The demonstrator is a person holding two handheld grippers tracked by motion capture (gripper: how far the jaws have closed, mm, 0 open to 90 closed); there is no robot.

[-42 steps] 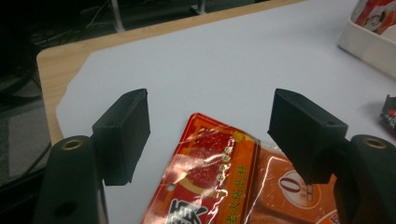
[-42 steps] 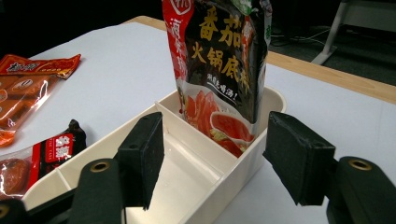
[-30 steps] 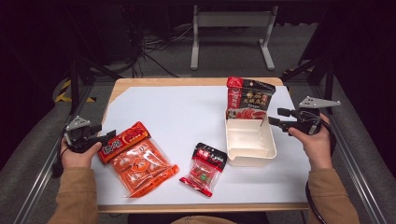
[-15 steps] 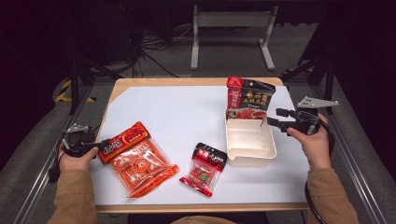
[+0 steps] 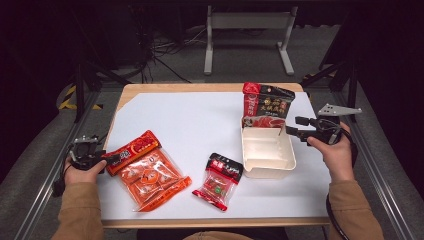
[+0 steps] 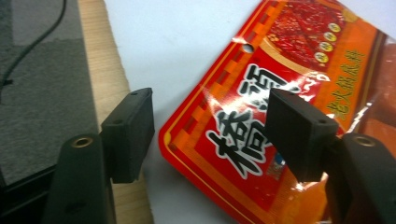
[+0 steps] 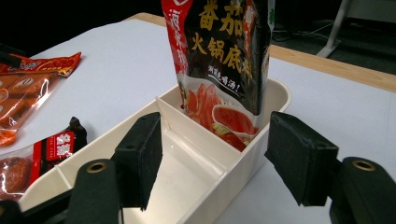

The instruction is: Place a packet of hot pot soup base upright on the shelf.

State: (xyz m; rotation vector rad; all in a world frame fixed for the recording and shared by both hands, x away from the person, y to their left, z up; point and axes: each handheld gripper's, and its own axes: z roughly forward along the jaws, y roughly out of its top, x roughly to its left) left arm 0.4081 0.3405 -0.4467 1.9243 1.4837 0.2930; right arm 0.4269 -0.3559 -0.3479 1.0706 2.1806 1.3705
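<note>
A red packet (image 5: 134, 151) with big black characters lies on a see-through orange packet (image 5: 152, 177) at the table's left. My left gripper (image 5: 109, 160) is low at the red packet's left end. In the left gripper view the packet's corner (image 6: 219, 140) sits between the jaws of my left gripper (image 6: 210, 135). Those jaws have just been closing, and a gap remains at the left pad. My right gripper (image 5: 295, 126) is open beside a white divided tray (image 5: 267, 167). A black and red pouch (image 7: 219, 56) stands in the far compartment of the tray (image 7: 224, 186).
A small red and black packet (image 5: 220, 180) lies on the white sheet (image 5: 190, 125) left of the tray. The wooden table edge (image 6: 107, 84) runs just under my left gripper's left jaw. A metal frame (image 5: 247, 30) stands on the floor beyond the table.
My left hand has sunk toward the table at the red packet's end, and its jaws stand a little narrower. The right hand, tray and pouch have kept still.
</note>
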